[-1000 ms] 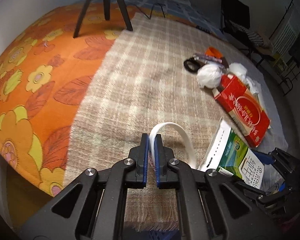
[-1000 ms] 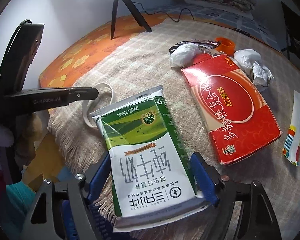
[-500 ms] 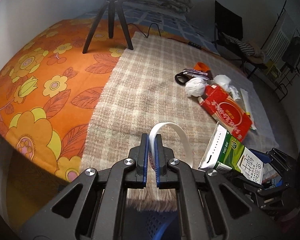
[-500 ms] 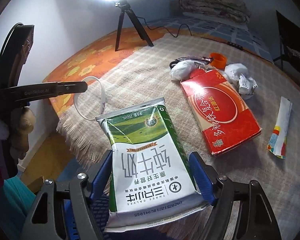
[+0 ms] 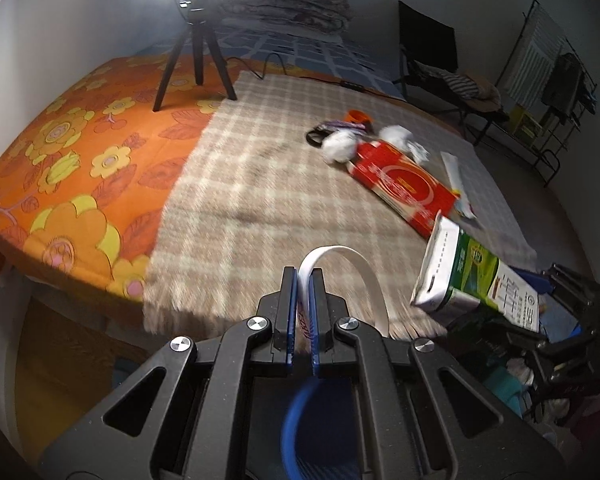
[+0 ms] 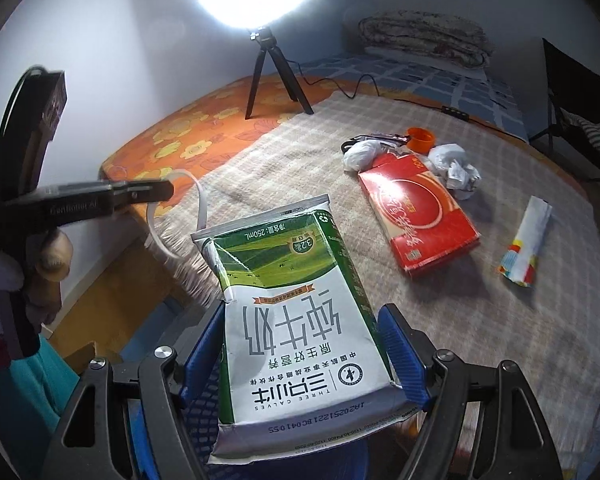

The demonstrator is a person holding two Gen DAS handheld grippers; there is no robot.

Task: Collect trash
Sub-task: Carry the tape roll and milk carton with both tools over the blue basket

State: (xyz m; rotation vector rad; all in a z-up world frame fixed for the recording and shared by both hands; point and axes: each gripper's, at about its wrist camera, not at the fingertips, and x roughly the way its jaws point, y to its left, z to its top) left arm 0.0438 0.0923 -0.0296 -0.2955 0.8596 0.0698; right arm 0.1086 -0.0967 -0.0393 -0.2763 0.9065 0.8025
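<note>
Left wrist view: the left gripper (image 5: 303, 280) is pinched nearly closed on a white strip (image 5: 354, 260), which loops up and over to the right past the fringed edge of the plaid blanket (image 5: 260, 184). A blue bin (image 5: 320, 432) sits directly below the fingers. To the right the milk carton (image 5: 468, 276) hangs off the bed edge. Further back on the blanket lie a red box (image 5: 404, 184), white wads (image 5: 340, 146) and an orange cup (image 5: 356, 115).

Right wrist view: the right gripper (image 6: 304, 344) is spread wide and clamps the carton (image 6: 300, 312) between its blue pads (image 6: 400, 348) — held off the blanket, over the bin (image 6: 204, 404). At left the left gripper (image 6: 162, 190) holds the strip (image 6: 156, 228). On the blanket lie the box (image 6: 416, 208), a wrapper (image 6: 526, 240), crumpled bags (image 6: 454, 164) and the cup (image 6: 420, 138); a tripod (image 6: 272, 76) stands on the orange sheet (image 6: 188, 136).
</note>
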